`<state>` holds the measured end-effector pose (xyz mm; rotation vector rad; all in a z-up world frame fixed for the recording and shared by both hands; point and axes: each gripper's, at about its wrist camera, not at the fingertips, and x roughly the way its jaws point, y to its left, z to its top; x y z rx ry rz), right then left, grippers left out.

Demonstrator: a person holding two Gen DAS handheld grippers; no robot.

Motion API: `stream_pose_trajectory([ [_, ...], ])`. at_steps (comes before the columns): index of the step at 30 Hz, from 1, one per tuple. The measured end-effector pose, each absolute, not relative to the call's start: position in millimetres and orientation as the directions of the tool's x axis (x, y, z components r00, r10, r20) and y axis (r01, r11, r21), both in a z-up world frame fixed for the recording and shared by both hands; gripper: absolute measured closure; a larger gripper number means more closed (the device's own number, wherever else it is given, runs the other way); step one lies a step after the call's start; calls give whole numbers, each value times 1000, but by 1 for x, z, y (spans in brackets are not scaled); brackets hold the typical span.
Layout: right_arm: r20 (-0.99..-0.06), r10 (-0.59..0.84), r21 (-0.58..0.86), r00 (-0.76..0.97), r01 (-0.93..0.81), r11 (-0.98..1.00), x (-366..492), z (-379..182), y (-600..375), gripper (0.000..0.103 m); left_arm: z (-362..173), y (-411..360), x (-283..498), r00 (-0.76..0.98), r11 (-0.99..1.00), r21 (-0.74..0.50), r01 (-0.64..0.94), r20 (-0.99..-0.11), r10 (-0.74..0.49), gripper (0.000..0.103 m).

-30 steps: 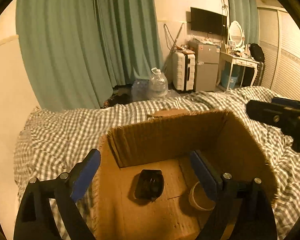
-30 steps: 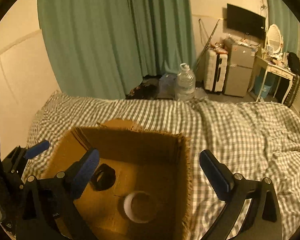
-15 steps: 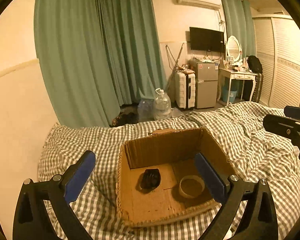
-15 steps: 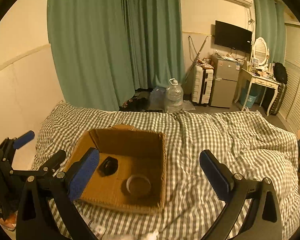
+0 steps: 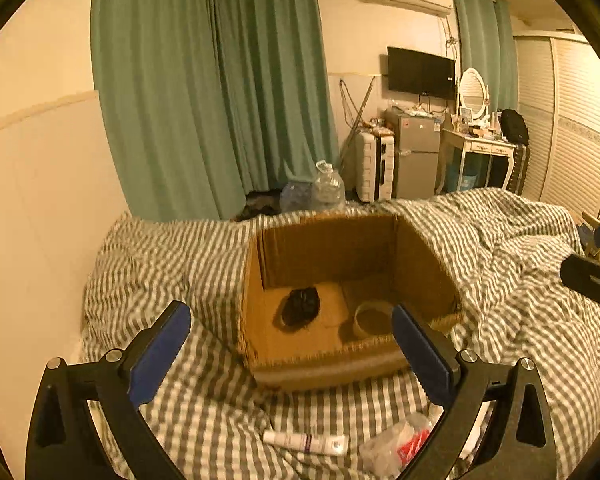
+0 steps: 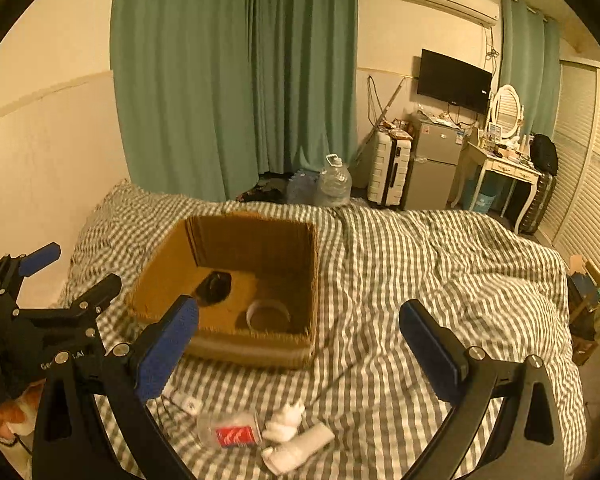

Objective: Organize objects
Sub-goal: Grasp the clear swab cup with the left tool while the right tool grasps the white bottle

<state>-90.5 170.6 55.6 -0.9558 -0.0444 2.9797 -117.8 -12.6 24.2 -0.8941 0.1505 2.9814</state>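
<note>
An open cardboard box [image 5: 260, 320] [image 6: 160, 268] sits on the checked bed. Inside lie a black round object [image 5: 301, 306] [image 6: 214, 288] and a roll of tape [image 5: 374, 318] [image 6: 268, 314]. In front of the box lie a white tube [image 5: 304, 442], a clear bottle with a red label [image 6: 232, 432] [image 5: 396, 446], a small white figure [image 6: 286, 424] and a white rolled cloth [image 6: 300, 446]. My left gripper [image 5: 292, 356] is open and empty, back from the box. My right gripper [image 6: 300, 344] is open and empty, above the loose items.
The checked duvet [image 6: 440, 264] covers the bed. A wall runs along the left [image 5: 40, 200]. Beyond the bed stand water jugs [image 6: 334, 184], a suitcase [image 6: 392, 172], a small fridge [image 6: 436, 160] and a dressing table [image 6: 500, 168].
Both grippers have pulled back and up from the box, which now looks smaller. The loose items in front of the box have come into view.
</note>
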Motion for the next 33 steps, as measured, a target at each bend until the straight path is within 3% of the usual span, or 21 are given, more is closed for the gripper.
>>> stream_pose_trajectory([
  [10, -702, 47, -114, -710, 47, -992, -74, -34, 159, 3, -51, -10, -101, -772, -996, 55, -73, -635, 22, 0],
  [21, -836, 88, -103, -542, -4, -995, -94, -136, 196, 3, -133, 42, -100, -653, -972, 59, -228, -750, 107, 0],
  [33, -878, 37, -22, -477, -37, -999, -103, -161, 215, 4, -190, 83, -114, -557, -909, 97, -405, -815, 161, 0],
])
